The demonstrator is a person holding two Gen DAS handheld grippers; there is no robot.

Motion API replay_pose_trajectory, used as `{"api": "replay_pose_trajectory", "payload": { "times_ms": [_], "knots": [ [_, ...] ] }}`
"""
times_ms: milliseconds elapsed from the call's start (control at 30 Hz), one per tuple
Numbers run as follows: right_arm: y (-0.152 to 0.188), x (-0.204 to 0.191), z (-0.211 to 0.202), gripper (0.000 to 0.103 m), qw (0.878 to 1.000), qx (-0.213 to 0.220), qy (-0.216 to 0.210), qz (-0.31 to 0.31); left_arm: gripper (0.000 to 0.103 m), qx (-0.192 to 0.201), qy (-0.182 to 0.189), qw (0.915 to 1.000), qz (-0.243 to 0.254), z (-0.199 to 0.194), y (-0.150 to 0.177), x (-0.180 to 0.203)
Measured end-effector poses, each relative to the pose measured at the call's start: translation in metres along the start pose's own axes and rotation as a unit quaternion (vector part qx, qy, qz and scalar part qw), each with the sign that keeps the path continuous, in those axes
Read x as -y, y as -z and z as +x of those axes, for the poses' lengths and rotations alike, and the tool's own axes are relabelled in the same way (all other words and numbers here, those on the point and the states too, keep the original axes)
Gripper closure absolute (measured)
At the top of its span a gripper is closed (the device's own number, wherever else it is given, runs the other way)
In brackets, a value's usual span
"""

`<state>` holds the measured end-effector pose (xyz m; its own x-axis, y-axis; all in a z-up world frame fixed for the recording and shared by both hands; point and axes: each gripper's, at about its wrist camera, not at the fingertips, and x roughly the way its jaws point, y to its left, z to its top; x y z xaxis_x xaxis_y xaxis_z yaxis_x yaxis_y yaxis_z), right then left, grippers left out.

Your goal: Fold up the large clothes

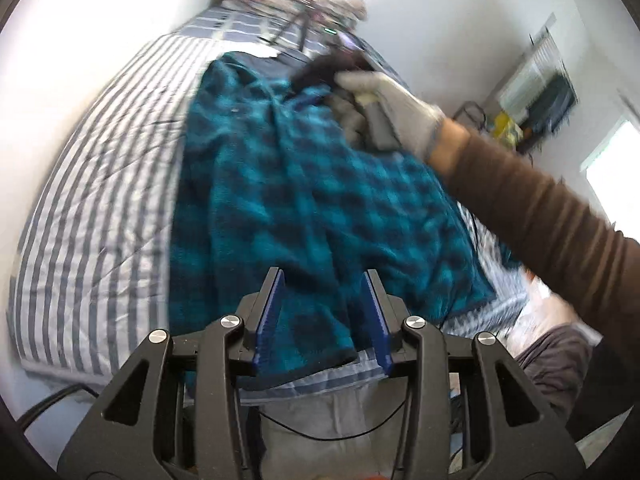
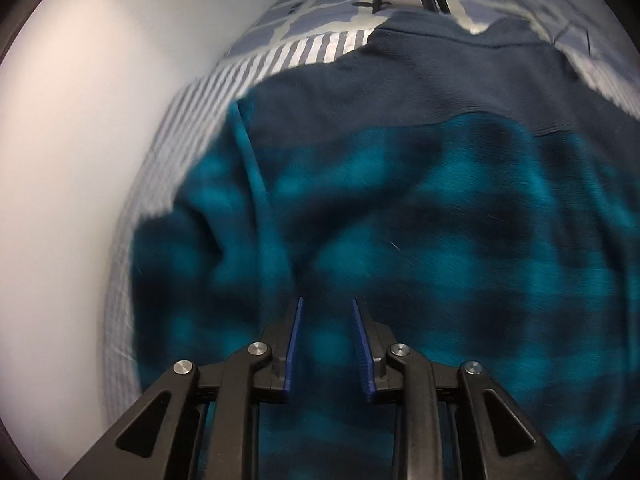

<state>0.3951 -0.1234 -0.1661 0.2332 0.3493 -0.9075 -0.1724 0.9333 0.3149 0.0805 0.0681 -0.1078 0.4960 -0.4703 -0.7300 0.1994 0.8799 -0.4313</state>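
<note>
Setting: a home bedroom. A bed with a grey-and-white striped quilt [image 1: 100,208] is occupying most of the left wrist view, running along a plain white wall [image 1: 80,40] at 10 o'clock. A cluttered shelf unit [image 1: 532,92] is standing at 2 o'clock. Daylight is entering through a window [image 1: 612,160] at 3 o'clock.

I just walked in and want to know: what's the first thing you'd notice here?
A big fuzzy teal-and-dark checked garment spread across the striped bedspread. A gloved hand reaches over its far end, while the left gripper stands open over the near hem.
</note>
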Motion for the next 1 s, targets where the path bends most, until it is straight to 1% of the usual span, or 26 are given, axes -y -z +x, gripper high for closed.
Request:
{"api": "replay_pose_trajectory", "payload": {
  "times_ms": [100,167,200,300,400,467,533,633,733,767,800,833,867,900,933,967,1000],
  "knots": [
    [0.015,-0.024,-0.026,0.075,0.998,0.028,-0.015,-0.052,0.063,0.014,-0.021,0.9979,-0.060,-0.004,0.007,-0.031],
    [0.021,-0.048,-0.036,0.072,0.995,0.036,-0.020,-0.095,0.063,0.009,-0.015,0.9928,-0.119,0.001,0.018,-0.054],
    [0.024,-0.061,-0.041,0.071,0.992,0.037,-0.025,-0.115,0.063,0.006,-0.017,0.9908,-0.134,0.004,0.021,-0.061],
    [0.024,-0.098,-0.044,0.070,0.987,0.039,-0.031,-0.153,0.063,-0.002,-0.025,0.9870,-0.159,0.012,0.035,-0.068],
    [0.016,-0.124,-0.028,0.069,0.984,0.031,-0.023,-0.175,0.063,-0.012,-0.018,0.9829,-0.183,0.023,0.047,-0.073],
    [0.012,-0.141,-0.017,0.065,0.982,0.024,-0.010,-0.189,0.063,-0.026,-0.006,0.9811,-0.191,0.032,0.053,-0.073],
    [0.015,-0.153,-0.008,0.058,0.981,0.014,0.010,-0.194,0.063,-0.036,-0.003,0.9820,-0.185,0.037,0.057,-0.067],
    [0.013,-0.167,0.010,0.058,0.979,-0.001,0.042,-0.200,0.063,-0.047,-0.001,0.9830,-0.177,0.044,0.060,-0.061],
    [0.010,-0.179,0.030,0.058,0.970,-0.008,0.105,-0.220,0.063,-0.058,-0.004,0.9829,-0.175,0.051,0.063,-0.059],
    [0.009,-0.180,0.035,0.058,0.967,-0.012,0.120,-0.222,0.063,-0.059,-0.003,0.9824,-0.177,0.052,0.064,-0.060],
    [0.008,-0.178,0.041,0.060,0.966,-0.018,0.128,-0.224,0.073,-0.059,-0.001,0.9821,-0.179,0.054,0.064,-0.060],
    [0.007,-0.175,0.043,0.074,0.966,-0.022,0.129,-0.224,0.097,-0.062,-0.003,0.9824,-0.176,0.055,0.064,-0.059],
    [0.006,-0.172,0.046,0.082,0.966,-0.025,0.133,-0.222,0.099,-0.063,-0.008,0.9829,-0.173,0.055,0.064,-0.057],
    [0.004,-0.169,0.046,0.095,0.966,-0.023,0.137,-0.219,0.099,-0.056,-0.011,0.9838,-0.170,0.051,0.064,-0.056],
    [0.001,-0.164,0.044,0.098,0.968,-0.019,0.135,-0.212,0.099,-0.045,-0.005,0.9849,-0.167,0.044,0.063,-0.053],
    [-0.003,-0.159,0.039,0.099,0.971,-0.014,0.125,-0.203,0.099,-0.039,-0.003,0.9860,-0.162,0.038,0.062,-0.051],
    [-0.007,-0.154,0.033,0.099,0.976,-0.009,0.111,-0.189,0.099,-0.029,-0.010,0.9880,-0.151,0.029,0.059,-0.046]
  ]
}}
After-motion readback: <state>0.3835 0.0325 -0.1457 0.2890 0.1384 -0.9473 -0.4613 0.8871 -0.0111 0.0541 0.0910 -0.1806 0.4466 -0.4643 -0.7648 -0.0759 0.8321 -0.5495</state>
